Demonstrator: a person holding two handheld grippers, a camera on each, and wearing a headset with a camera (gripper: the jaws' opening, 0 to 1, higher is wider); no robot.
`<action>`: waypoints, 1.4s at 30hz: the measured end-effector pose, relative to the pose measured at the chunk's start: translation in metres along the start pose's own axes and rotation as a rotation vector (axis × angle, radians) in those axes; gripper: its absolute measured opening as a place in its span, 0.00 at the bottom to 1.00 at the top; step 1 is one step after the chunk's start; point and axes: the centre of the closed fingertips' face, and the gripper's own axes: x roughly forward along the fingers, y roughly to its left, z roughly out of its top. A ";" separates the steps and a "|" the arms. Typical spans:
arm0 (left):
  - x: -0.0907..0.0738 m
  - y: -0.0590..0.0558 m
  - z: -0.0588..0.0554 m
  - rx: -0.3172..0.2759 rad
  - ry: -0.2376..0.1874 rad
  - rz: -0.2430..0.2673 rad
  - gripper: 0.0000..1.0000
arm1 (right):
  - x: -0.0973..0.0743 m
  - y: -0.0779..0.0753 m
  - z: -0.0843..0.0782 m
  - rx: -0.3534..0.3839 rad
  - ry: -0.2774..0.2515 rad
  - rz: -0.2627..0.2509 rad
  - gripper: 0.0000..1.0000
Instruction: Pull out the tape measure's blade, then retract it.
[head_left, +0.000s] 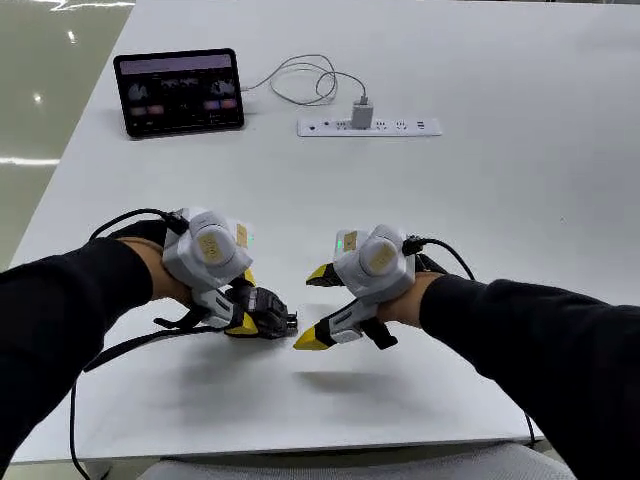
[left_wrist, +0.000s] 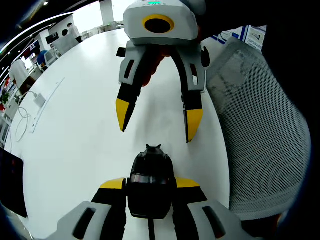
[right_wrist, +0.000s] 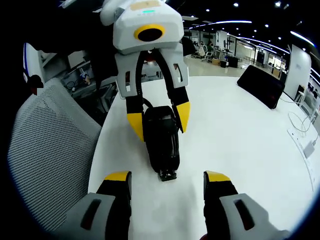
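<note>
Near the table's (head_left: 300, 410) front edge, the black tape measure (head_left: 268, 312) is clamped in the left gripper (head_left: 246, 302). Its blade mouth is turned toward the right gripper (head_left: 315, 306), which is held spread just beside it, likely so the tip can be caught.

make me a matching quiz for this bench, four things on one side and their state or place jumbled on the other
1 tape measure
2 right gripper
3 tablet
4 power strip

a white, charger plugged in
b open, holding nothing
c black, clamped in the left gripper
d screen lit, far left of the table

Pairs: 1-c, 2-b, 3-d, 4-a
</note>
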 end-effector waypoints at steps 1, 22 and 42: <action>0.000 0.001 0.000 -0.001 0.001 -0.001 0.32 | 0.002 0.001 -0.003 -0.013 0.016 0.002 0.50; 0.002 0.001 -0.001 -0.010 0.009 -0.009 0.31 | 0.029 0.003 -0.016 -0.100 0.098 0.045 0.19; 0.000 -0.001 -0.001 -0.017 -0.012 -0.011 0.31 | 0.030 0.000 -0.013 -0.140 0.077 0.037 0.08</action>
